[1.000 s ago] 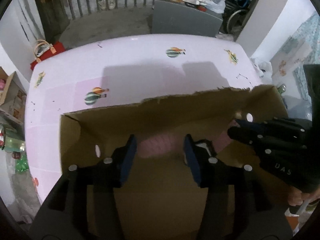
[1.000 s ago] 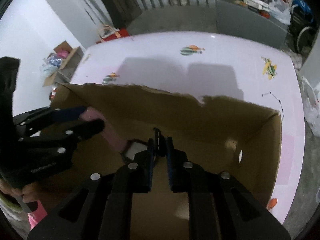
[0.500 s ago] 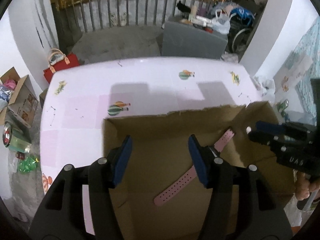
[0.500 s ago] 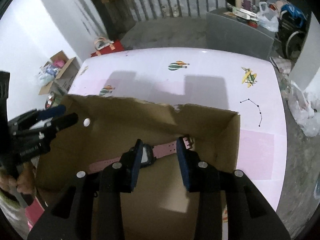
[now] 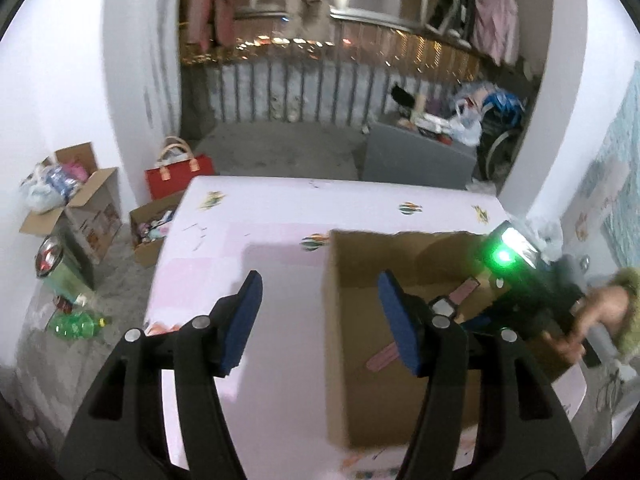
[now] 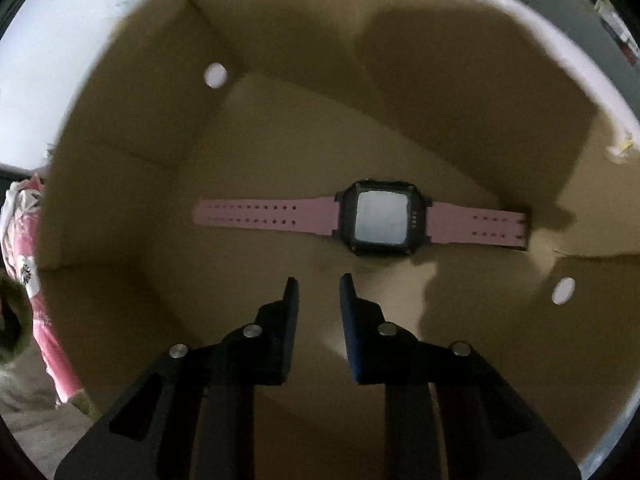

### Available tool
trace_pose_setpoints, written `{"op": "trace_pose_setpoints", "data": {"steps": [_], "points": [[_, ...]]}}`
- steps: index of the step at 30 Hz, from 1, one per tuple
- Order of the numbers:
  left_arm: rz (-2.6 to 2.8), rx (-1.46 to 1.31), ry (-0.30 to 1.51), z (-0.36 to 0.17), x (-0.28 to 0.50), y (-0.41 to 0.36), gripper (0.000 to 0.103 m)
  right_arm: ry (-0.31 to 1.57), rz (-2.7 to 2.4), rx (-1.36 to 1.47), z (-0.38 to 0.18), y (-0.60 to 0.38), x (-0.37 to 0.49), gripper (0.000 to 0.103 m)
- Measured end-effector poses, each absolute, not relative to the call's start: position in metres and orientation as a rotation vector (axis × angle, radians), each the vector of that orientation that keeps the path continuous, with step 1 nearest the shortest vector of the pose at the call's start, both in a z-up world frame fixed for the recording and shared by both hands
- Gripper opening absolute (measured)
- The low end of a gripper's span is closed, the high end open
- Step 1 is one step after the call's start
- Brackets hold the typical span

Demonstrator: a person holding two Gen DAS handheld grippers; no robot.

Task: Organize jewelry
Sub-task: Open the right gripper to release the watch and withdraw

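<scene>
Pink worktop (image 5: 256, 240) carries the cardboard box (image 6: 400, 92); inside it lies the pink watch (image 6: 382, 218), stored. Right gripper (image 6: 319, 292) fingers narrow, empty; left gripper (image 5: 320, 320) fingers wide.

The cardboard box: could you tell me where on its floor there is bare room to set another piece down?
In the cardboard box, the pink watch lies flat across the middle of the floor. Bare floor shows beyond it toward the far wall, and on the near side to the left of the right gripper. The strap's right end lies close to the right wall, so it is tight there.
</scene>
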State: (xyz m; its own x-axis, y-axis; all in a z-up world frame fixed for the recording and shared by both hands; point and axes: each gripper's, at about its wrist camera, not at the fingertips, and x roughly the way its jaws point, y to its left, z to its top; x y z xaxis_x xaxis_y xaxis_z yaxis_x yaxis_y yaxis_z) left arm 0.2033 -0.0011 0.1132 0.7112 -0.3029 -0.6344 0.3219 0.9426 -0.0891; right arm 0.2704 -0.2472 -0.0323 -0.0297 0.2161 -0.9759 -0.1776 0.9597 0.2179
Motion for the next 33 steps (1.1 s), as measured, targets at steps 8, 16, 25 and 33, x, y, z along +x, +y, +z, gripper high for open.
{"op": "trace_pose_setpoints", "data": {"steps": [8, 16, 25, 33], "points": [[-0.224, -0.128, 0.673, 0.080, 0.146, 0.084, 0.060, 1.515, 0.274, 0.146, -0.033, -0.256, 0.295, 0.020], [-0.172, -0.225, 0.723, 0.038, 0.103, 0.121, 0.060, 1.458, 0.234, 0.191, -0.017, -0.266, 0.296, 0.021], [-0.231, -0.146, 0.719, 0.020, 0.081, 0.104, 0.060, 1.099, 0.230, 0.086, 0.119, -0.276, 0.218, 0.027], [-0.340, -0.054, 0.705, 0.003, 0.067, 0.067, 0.060, 0.686, 0.131, 0.066, 0.163, -0.261, 0.066, 0.032]]}}
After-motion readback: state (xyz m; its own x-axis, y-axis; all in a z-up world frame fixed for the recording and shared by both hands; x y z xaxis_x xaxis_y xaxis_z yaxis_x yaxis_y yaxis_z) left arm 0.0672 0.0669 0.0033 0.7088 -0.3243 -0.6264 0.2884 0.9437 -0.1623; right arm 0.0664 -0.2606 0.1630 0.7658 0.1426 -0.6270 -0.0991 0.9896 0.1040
